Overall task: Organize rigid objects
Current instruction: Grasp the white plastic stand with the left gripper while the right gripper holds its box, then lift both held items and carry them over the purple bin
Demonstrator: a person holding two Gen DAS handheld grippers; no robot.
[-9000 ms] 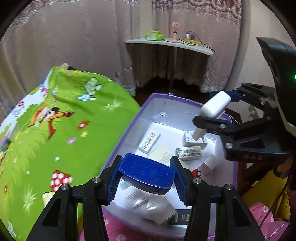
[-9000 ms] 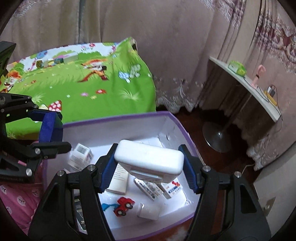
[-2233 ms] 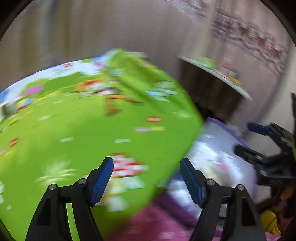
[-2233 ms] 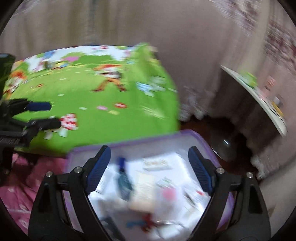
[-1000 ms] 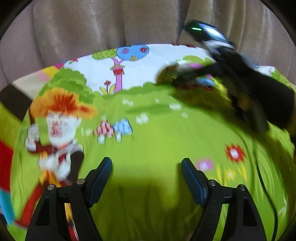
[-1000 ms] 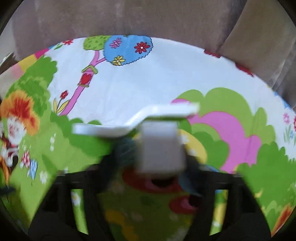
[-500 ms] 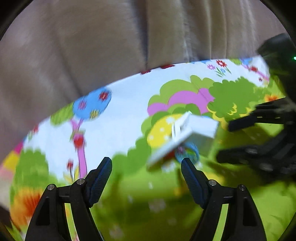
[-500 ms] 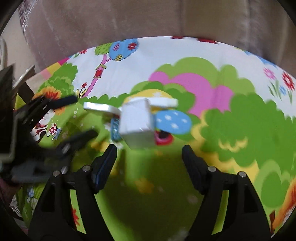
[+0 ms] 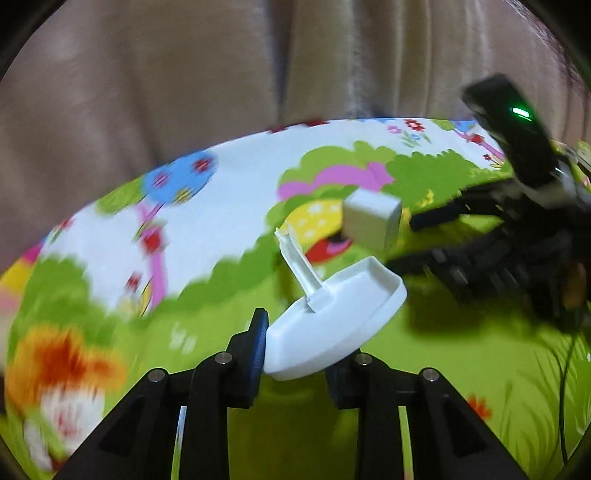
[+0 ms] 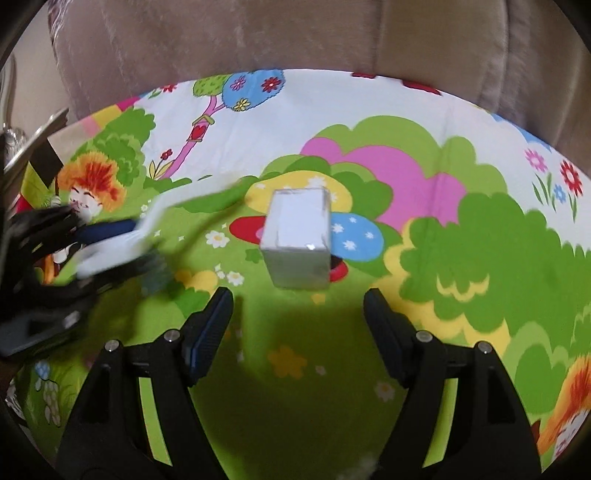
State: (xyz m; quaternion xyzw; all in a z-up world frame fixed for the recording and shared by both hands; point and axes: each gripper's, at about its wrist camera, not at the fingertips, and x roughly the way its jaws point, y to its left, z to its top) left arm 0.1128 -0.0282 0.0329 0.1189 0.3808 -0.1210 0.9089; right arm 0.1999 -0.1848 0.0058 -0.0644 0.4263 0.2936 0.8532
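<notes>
Between left hand-held gripper (image 9: pixel 295 343) pads — probably white tray (image 9: pixel 336 314) now.

Both wrist cameras look steeply down, close over the bed (image 9: pixel 207 229), toward its far edge against the curtain (image 10: pixel 295 33). The left view looks from the left, the right from the right; both share the white box (image 9: pixel 371 223) and the cartoon-printed sheet.

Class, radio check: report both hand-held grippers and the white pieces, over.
Left hand-held gripper shut on white lid. Right hand-held gripper open, empty. White box on bedspread. Nothing in the way.
</notes>
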